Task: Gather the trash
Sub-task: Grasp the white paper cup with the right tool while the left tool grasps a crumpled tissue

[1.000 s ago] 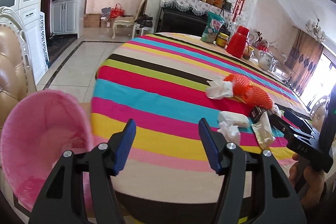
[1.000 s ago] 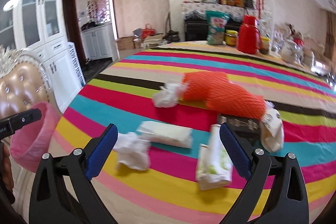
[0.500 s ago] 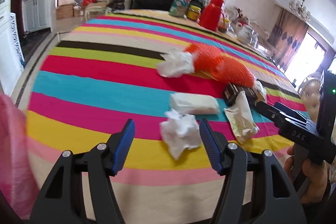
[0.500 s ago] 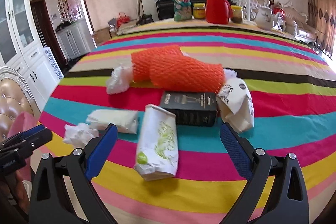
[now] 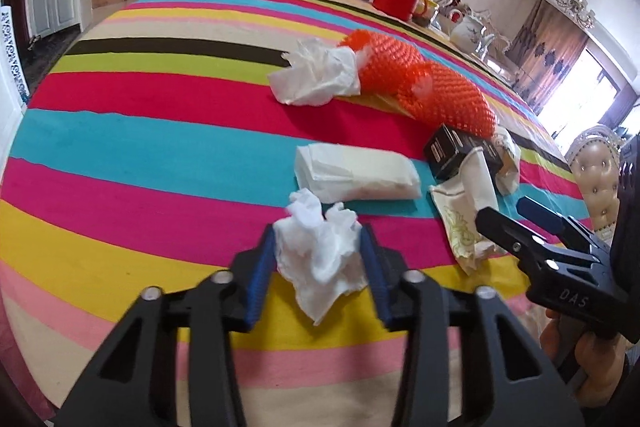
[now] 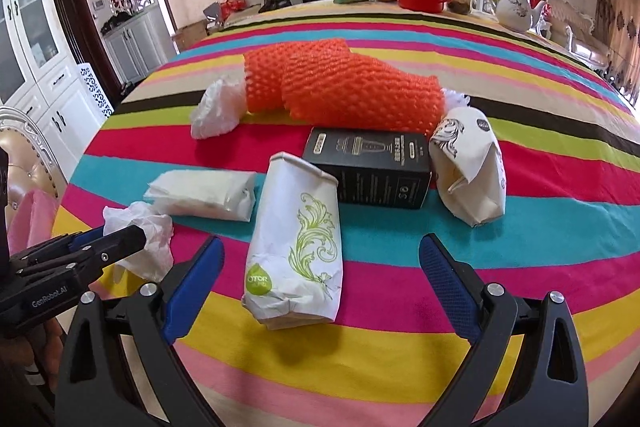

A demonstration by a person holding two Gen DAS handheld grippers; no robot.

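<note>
On near edge of striped tablecloth (image 5: 120, 155), left gripper (image 5: 320, 267) tilts down, jaws closing w/ crumpled white tissue (image 5: 320, 255) between blue ribbed pads, touching both. Right gripper (image 6: 320, 279) hangs wide open over flattened paper bag (image 6: 296, 243), not gripping. Only right view shows pink bin bag (image 6: 34, 223), far left.

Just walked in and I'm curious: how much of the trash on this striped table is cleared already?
Nothing looks binned yet. In hand: the left hand-held gripper is closing around a crumpled tissue. The right hand-held gripper is open around a white paper bag. Left: orange foam netting, black box, tissue pack, another paper bag.
</note>
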